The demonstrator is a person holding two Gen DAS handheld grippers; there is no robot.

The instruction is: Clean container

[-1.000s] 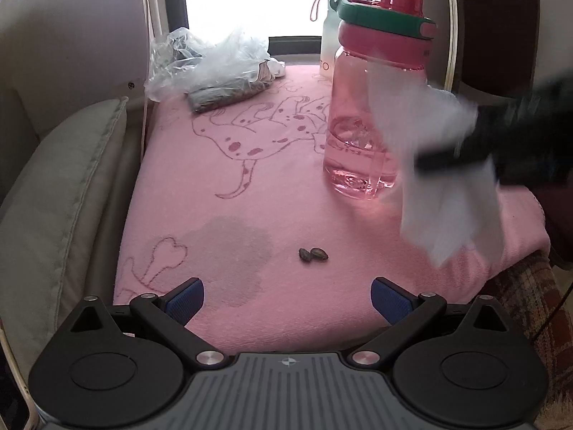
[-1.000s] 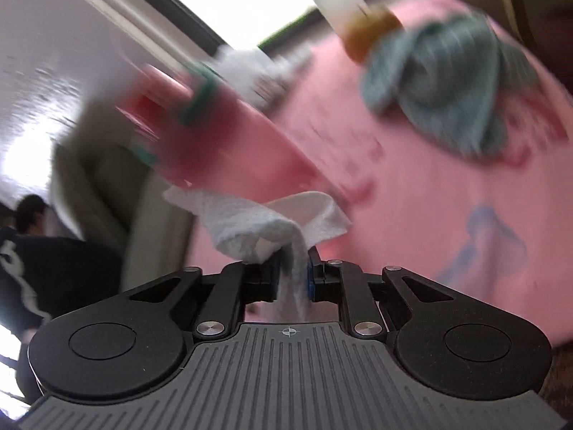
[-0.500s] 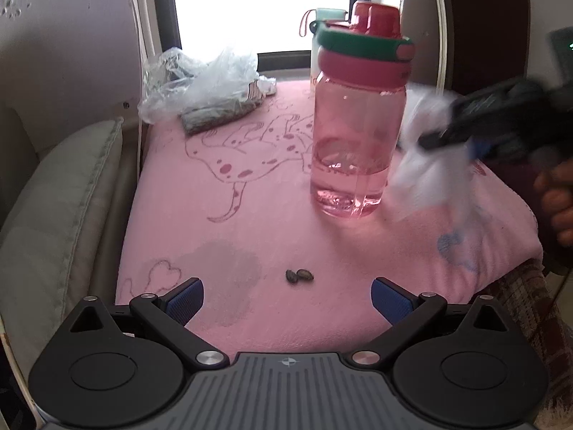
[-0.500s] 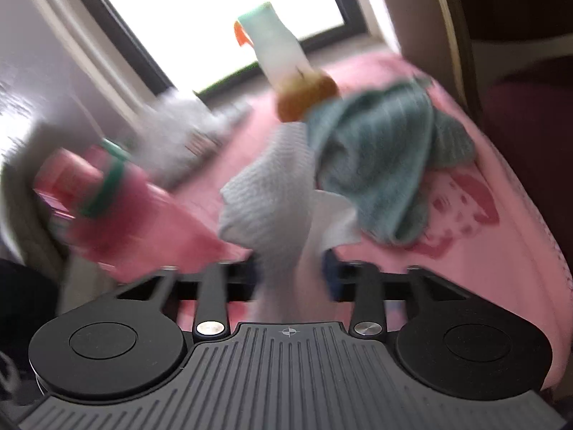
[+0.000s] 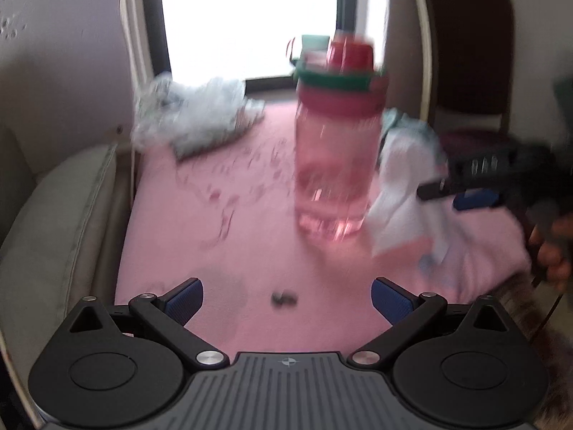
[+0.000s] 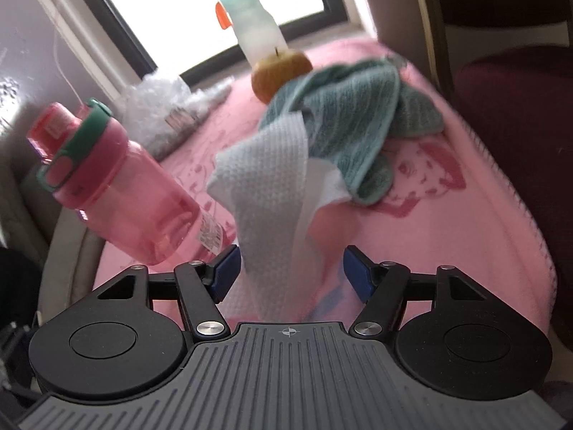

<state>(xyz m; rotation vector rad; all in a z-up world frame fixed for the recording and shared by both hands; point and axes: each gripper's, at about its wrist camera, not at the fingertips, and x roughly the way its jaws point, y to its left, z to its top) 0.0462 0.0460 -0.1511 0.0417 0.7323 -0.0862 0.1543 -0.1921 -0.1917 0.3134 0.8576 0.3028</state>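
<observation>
The right gripper (image 6: 290,274) is spread wide, a white paper towel (image 6: 266,193) draped loose between its fingers. The left gripper (image 5: 286,295) is also spread, holding nothing. Beyond it lie two small dark seeds (image 5: 284,297) on the pink blanket (image 5: 250,193), then one pink water bottle (image 5: 336,150) standing upright, left of the towel. Farther off: one green cloth (image 6: 361,118), one apple (image 6: 279,71), one crumpled plastic bag (image 5: 193,114).

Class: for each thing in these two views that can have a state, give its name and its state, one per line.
Pink bottle: upright, lid closed, nearly empty.
White wipe: crumpled, between the open fingers.
Right hand-held gripper: open.
Left hand-held gripper: open, empty.
Green towel: bunched on the pink blanket.
Apple: whole.
</observation>
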